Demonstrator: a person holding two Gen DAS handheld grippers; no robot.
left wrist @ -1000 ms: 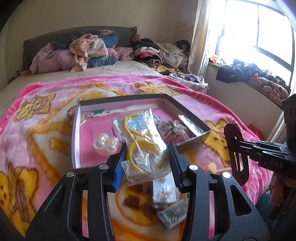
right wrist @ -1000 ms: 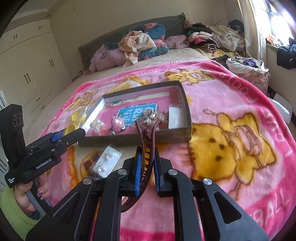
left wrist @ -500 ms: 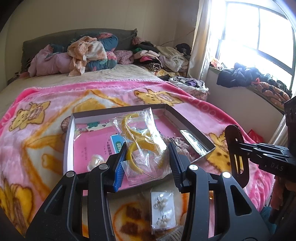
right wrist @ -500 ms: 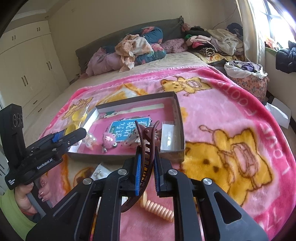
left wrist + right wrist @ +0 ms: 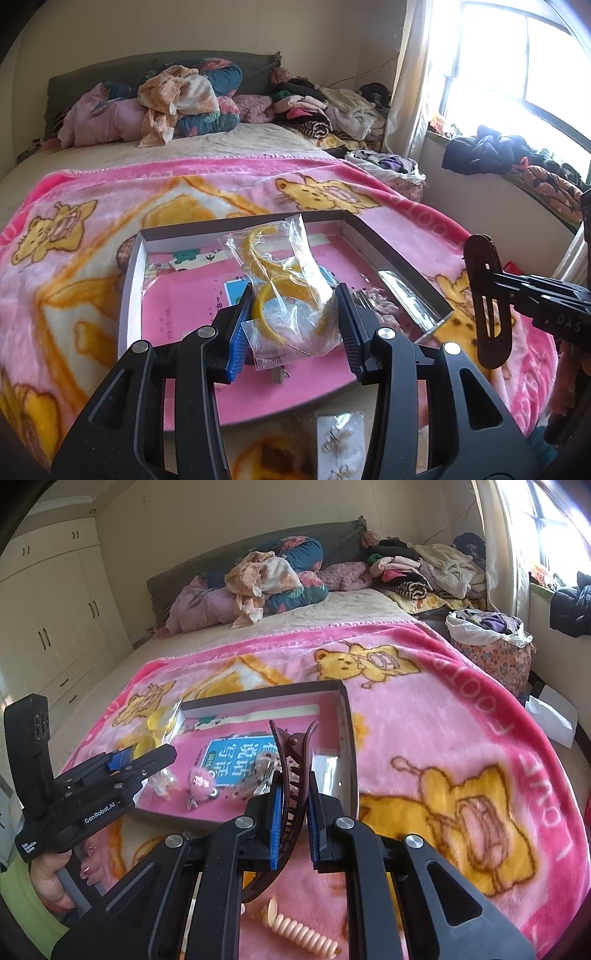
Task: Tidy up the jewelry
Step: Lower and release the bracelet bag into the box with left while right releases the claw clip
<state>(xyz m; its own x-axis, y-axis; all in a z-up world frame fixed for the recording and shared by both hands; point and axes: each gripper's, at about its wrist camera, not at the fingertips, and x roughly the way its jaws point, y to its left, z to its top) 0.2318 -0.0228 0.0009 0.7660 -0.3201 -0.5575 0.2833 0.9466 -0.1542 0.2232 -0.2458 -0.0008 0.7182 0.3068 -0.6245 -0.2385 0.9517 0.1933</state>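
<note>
My left gripper [image 5: 293,325] is shut on a clear plastic bag of yellow bangles [image 5: 288,295] and holds it above the open box [image 5: 129,280] with the pink floor. My right gripper [image 5: 293,805] is shut on a brown hair claw clip [image 5: 291,775] and holds it over the box's near right corner [image 5: 349,738]. The clip also shows at the right of the left wrist view [image 5: 487,306]. In the box lie a blue card [image 5: 236,760], a pink pompom charm [image 5: 201,781] and a clear packet [image 5: 325,771].
The box sits on a pink cartoon blanket [image 5: 443,738] on a bed. An earring card [image 5: 340,439] and a peach spiral hair tie [image 5: 303,930] lie on the blanket near me. Piled clothes [image 5: 177,103] fill the bed's head. A window [image 5: 517,74] stands at the right.
Both grippers have moved forward and over the box with their loads still held. The earring card has slid down toward the bottom of the left wrist view.
</note>
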